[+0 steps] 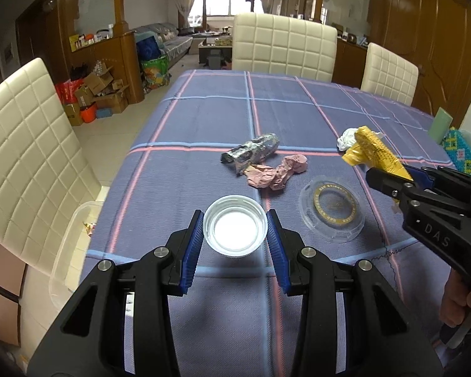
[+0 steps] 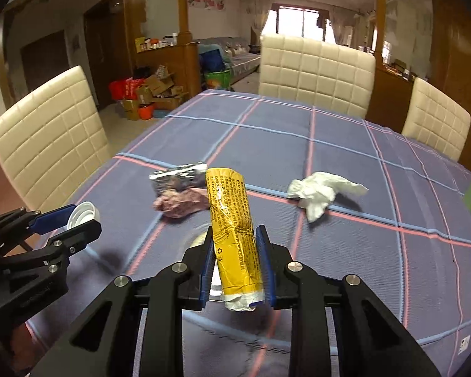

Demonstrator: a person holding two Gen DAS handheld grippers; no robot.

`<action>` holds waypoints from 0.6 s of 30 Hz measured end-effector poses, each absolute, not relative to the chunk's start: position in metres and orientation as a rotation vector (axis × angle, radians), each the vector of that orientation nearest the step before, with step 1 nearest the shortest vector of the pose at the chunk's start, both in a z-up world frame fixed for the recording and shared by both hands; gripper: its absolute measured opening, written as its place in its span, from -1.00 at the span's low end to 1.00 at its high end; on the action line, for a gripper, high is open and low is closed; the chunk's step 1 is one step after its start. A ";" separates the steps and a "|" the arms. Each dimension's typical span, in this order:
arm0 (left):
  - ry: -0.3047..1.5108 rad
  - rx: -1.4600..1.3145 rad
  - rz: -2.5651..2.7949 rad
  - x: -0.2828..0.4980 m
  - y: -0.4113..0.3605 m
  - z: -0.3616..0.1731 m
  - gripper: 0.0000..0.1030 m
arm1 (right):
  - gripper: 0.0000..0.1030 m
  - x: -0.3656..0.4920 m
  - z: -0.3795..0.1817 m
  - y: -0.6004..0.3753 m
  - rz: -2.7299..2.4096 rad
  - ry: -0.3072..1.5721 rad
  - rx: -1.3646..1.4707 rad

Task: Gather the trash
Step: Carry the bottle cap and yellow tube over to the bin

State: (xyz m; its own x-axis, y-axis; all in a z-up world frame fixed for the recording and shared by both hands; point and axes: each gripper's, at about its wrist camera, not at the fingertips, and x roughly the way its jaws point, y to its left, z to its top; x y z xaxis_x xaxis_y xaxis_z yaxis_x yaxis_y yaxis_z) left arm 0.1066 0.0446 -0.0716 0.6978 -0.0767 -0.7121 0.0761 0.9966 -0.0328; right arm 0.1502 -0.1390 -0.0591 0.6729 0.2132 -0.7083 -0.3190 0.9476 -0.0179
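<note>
My left gripper (image 1: 235, 231) is shut on a white round cap (image 1: 235, 230), held above the blue plaid tablecloth (image 1: 204, 116); the cap also shows in the right wrist view (image 2: 83, 214). My right gripper (image 2: 235, 264) is shut on a yellow printed wrapper roll (image 2: 232, 232), lifted off the table; the roll also shows in the left wrist view (image 1: 373, 152). On the cloth lie a silver foil wrapper (image 1: 252, 150), a crumpled pink paper (image 1: 276, 171), a clear round lid with a gold ring (image 1: 331, 215) and a crumpled white tissue (image 2: 320, 190).
Cream quilted chairs stand at the left (image 1: 25, 157), far end (image 1: 282, 45) and right (image 1: 389, 73). A clear plastic bin (image 1: 67, 245) sits on the left chair beside the table edge. A green item (image 1: 442, 124) lies at the table's right edge.
</note>
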 end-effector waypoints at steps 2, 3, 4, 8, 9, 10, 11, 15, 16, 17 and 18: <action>0.786 -0.007 -0.072 0.101 0.053 -0.070 -0.20 | -0.49 0.149 -0.058 -0.128 0.324 0.780 -0.149; 0.784 -0.012 -0.065 0.099 0.058 -0.069 -0.20 | -0.49 0.148 -0.058 -0.122 0.336 0.782 -0.152; 0.782 -0.020 -0.054 0.096 0.065 -0.069 -0.20 | -0.49 0.148 -0.058 -0.113 0.354 0.785 -0.158; 0.774 -0.047 -0.014 0.089 0.089 -0.068 -0.20 | -0.49 0.146 -0.059 -0.082 0.417 0.787 -0.195; 0.774 -0.054 -0.005 0.087 0.095 -0.069 -0.20 | -0.49 0.146 -0.060 -0.071 0.438 0.789 -0.206; 0.773 -0.063 0.009 0.085 0.103 -0.069 -0.20 | -0.49 0.146 -0.060 -0.064 0.450 0.791 -0.212; 0.772 -0.068 0.020 0.084 0.109 -0.070 -0.20 | -0.49 0.146 -0.061 -0.056 0.464 0.794 -0.217; 0.771 -0.089 0.069 0.078 0.136 -0.072 -0.20 | -0.49 0.146 -0.065 -0.021 0.521 0.802 -0.250; 0.772 -0.095 0.083 0.077 0.144 -0.073 -0.20 | -0.49 0.146 -0.066 -0.009 0.542 0.802 -0.264; 0.773 -0.098 0.093 0.078 0.150 -0.073 -0.20 | -0.49 0.144 -0.067 -0.002 0.553 0.802 -0.271; 0.774 -0.100 0.106 0.077 0.156 -0.074 -0.20 | -0.49 0.144 -0.068 0.009 0.572 0.802 -0.284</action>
State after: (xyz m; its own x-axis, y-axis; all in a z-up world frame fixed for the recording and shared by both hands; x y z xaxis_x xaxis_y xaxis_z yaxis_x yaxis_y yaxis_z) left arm 0.0765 0.1564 -0.0737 0.7102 0.0588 -0.7016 -0.1323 0.9899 -0.0509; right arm 0.1436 0.0086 -0.0684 0.5556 0.3726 -0.7433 -0.5811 0.8134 -0.0265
